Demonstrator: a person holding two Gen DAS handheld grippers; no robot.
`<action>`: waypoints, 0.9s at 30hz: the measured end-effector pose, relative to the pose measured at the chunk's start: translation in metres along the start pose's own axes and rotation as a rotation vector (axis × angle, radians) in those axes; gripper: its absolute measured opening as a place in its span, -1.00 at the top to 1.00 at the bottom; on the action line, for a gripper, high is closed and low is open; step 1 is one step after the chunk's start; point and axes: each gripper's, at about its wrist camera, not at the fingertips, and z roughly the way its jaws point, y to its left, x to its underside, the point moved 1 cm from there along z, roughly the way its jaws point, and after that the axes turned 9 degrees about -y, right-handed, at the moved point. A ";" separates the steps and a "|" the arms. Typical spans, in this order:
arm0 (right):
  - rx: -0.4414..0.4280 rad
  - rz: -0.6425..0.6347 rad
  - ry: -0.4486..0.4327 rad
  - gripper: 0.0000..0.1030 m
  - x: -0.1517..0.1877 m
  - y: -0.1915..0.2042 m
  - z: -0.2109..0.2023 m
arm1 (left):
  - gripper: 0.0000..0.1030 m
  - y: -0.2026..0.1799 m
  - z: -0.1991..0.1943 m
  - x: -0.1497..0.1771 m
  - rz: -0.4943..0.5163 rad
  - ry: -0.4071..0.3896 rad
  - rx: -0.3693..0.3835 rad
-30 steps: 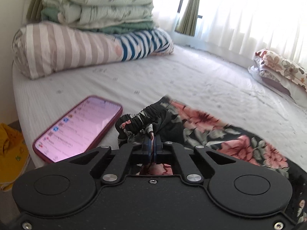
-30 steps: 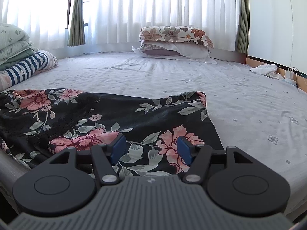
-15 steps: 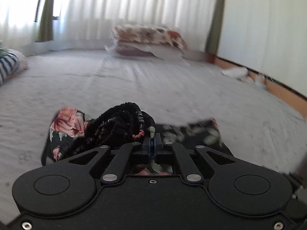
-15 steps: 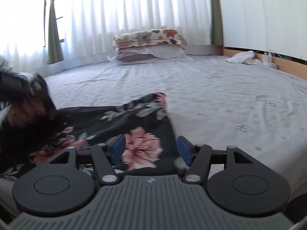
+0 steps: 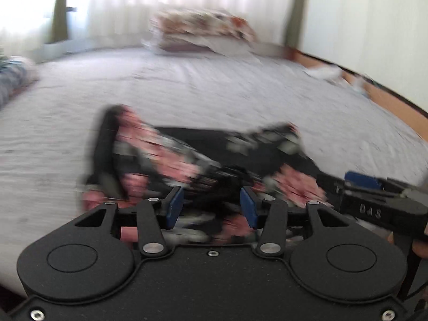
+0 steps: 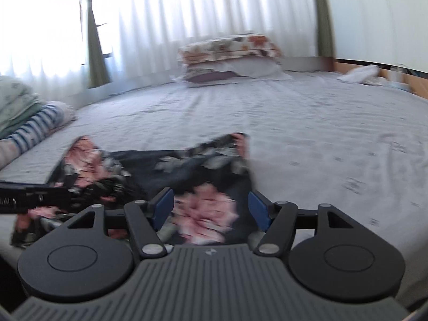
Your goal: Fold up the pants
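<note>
On the bed (image 6: 307, 123), my left tool (image 5: 211, 207) hangs above the flowered black pants (image 6: 165, 168), its jaws part-way open after just springing apart; nothing is pinched between the blue pads (image 5: 175, 207) now, and the cloth lies below and ahead of them. My right tool (image 6: 211, 207) waits with its jaws spread wide over the near hem, where a big pink flower shows in the gap, and it has hold of nothing either. From my right tool the pants stretch ahead and off to the left as a doubled-over heap, one end laid across the other; from my left tool they sit straight in front, with the right tool just off to that side. The picture from my left hand is smeared, so I cannot tell how squarely the dropped end has landed. In my judgement the risk lies right there: cloth let go on the move may slide or bunch, leaving edges that do not line up and a lumpy fold. The two tools are also close together, so a hasty reach for the next corner could knock one against the other or drag the top layer askew. Pillows (image 6: 230, 53) sit well beyond, clear of all this.
</note>
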 end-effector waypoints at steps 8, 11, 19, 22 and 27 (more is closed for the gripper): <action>-0.208 -0.217 0.068 -0.70 0.009 0.105 0.054 | 0.62 0.066 0.012 0.022 -0.055 0.106 -0.250; -0.144 -0.248 0.114 -0.66 0.017 0.118 0.077 | 0.64 0.072 0.020 0.036 -0.039 0.145 -0.261; 0.053 0.034 0.087 0.50 -0.007 0.056 0.051 | 0.64 0.076 0.026 0.042 -0.060 0.142 -0.228; 0.084 0.120 0.105 0.51 -0.007 0.034 0.033 | 0.64 0.074 0.023 0.042 -0.058 0.149 -0.201; 0.120 0.185 0.143 -0.01 0.001 0.012 0.016 | 0.64 0.070 0.020 0.044 -0.043 0.160 -0.189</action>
